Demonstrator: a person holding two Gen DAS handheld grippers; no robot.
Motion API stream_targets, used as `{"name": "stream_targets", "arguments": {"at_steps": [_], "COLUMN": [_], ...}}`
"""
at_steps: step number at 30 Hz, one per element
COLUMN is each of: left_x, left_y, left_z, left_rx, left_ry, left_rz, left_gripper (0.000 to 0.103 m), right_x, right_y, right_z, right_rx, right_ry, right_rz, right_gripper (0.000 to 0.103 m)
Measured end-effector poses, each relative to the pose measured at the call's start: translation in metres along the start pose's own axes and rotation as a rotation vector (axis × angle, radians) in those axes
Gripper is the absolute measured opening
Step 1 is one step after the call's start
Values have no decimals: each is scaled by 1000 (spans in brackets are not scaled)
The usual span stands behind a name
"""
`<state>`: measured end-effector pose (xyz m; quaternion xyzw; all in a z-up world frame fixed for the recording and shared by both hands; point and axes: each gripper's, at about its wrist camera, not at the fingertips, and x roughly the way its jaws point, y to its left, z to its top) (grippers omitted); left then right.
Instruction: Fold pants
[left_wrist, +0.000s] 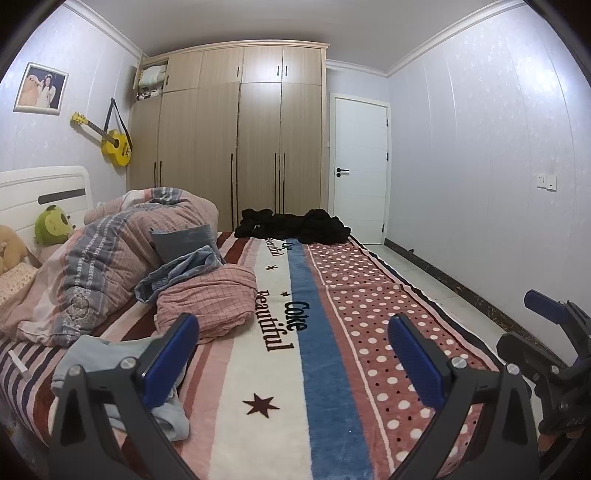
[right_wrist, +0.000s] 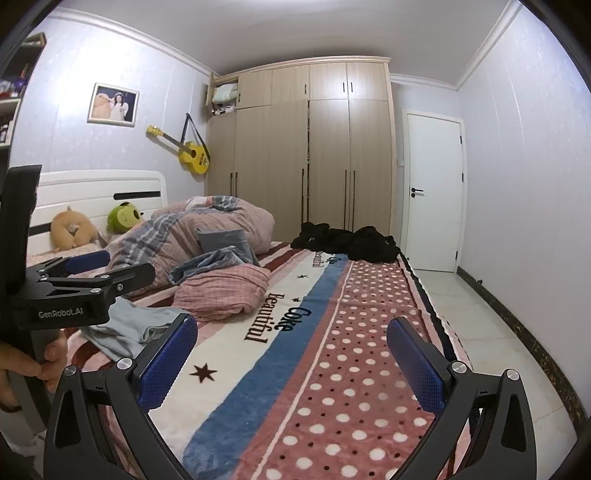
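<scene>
Over the bed (left_wrist: 369, 295) I hold both sets of tongs up off the blanket (left_wrist: 266, 435), each spread wide with nothing between its blue pads. My left gripper (left_wrist: 293, 360) looks down the white and blue stripes; my right gripper (right_wrist: 291, 363) hangs just beside it over the dotted pink band. From the right wrist view I can see the left one's black body from the side, printed "GenRobot.AI", with my left hand (right_wrist: 22, 369) wrapped round its grip.

On the blanket the writing reads "Coke" and "Beautiful", once near me and again, smaller, at the far end (the far pair is partly covered).

Pants are hard to pick out. A black heap of clothing (left_wrist: 291, 225) lies crumpled at the far edge of the bed, well apart from both tongs; I cannot tell whether it is the pants. A pale grey-blue garment (left_wrist: 110, 369) lies rumpled by my left finger (left_wrist: 170, 362), and a blue denim-like piece (left_wrist: 184, 269) drapes over the pink checked quilt (left_wrist: 207, 302).

Beyond stand the wardrobe (left_wrist: 240, 140), a white door (left_wrist: 360, 166), a yellow guitar (left_wrist: 116, 146) and a framed photo (left_wrist: 40, 92) on the wall.
</scene>
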<state>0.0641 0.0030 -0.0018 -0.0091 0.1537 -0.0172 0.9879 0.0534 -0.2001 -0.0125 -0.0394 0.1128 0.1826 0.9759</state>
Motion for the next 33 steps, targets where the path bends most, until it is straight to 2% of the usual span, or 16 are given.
{"name": "stream_targets", "arguments": {"at_steps": [33], "left_x": [2], "left_y": [-2], "left_z": [-3], "left_rx": [-15], "left_ry": [5], "left_rz": [12], "left_gripper": [101], "right_x": [1], "right_y": [-2], "right_z": [0], "right_rx": [5], "right_ry": [3], "right_rz": [0], "right_gripper": [102]}}
